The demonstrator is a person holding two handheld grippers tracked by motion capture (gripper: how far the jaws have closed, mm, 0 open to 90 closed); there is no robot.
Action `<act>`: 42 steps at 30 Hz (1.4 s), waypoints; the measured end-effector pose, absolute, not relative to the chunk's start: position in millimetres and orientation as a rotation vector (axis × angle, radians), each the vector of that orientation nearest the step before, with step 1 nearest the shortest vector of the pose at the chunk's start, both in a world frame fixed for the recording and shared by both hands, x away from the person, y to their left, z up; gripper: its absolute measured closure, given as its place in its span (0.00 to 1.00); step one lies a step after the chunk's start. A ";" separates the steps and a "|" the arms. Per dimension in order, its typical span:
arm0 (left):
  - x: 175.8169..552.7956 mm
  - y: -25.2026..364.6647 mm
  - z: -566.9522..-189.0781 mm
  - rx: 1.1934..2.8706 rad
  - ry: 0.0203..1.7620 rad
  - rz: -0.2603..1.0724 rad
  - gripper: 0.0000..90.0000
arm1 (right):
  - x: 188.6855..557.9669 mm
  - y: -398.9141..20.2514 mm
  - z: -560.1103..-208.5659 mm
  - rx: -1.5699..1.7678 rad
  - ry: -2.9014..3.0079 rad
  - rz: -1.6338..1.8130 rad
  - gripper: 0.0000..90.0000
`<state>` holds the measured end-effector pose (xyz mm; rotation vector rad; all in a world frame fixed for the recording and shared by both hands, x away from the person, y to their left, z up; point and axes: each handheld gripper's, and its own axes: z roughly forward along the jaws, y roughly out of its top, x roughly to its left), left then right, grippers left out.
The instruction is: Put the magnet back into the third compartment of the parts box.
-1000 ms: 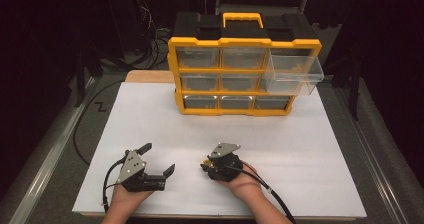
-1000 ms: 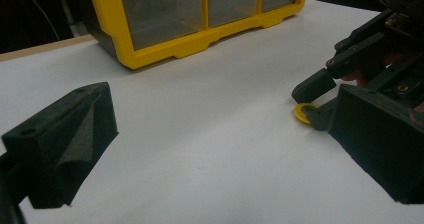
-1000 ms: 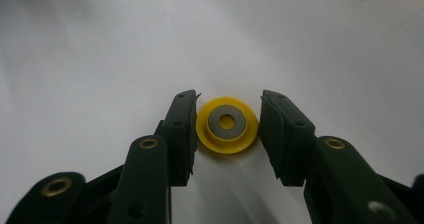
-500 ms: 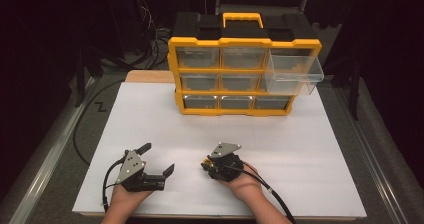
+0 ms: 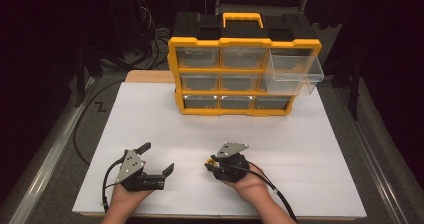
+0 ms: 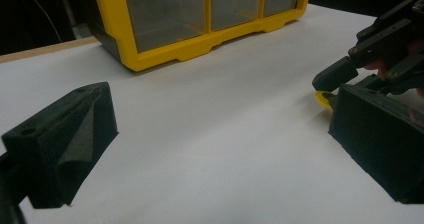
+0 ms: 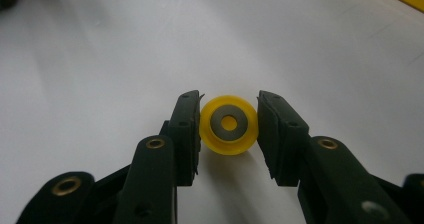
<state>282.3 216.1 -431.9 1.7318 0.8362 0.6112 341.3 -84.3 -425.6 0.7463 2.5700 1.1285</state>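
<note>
Right gripper (image 7: pixel 229 134) pinched a small yellow wheel (image 7: pixel 229 125) near the white board's (image 5: pixel 150 119) front edge; left gripper (image 5: pixel 155 159) stood spread

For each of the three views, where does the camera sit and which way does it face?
High view: above the table's near side, facing the yellow plastic drawer cabinet; both hands show.
Left gripper view: on the left gripper, facing the cabinet.
Right gripper view: on the right gripper, jaws closed on a small yellow wheel.
All share the white table sheet.

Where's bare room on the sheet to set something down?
Free: the wide white sheet between the drawer cabinet and both grippers, plus its right side. Crowded: the near edge, around the left gripper and right gripper clamping the yellow wheel.
</note>
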 end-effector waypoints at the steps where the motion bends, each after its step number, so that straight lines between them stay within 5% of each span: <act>1: 282.6 216.7 -432.0 1.726 0.839 0.612 0.00 | 341.3 -86.2 -425.0 0.752 2.570 1.128 0.72; 42: 283.3 219.3 -432.2 1.713 0.842 0.621 0.00 | 342.8 -160.2 -415.7 0.855 2.576 1.034 0.72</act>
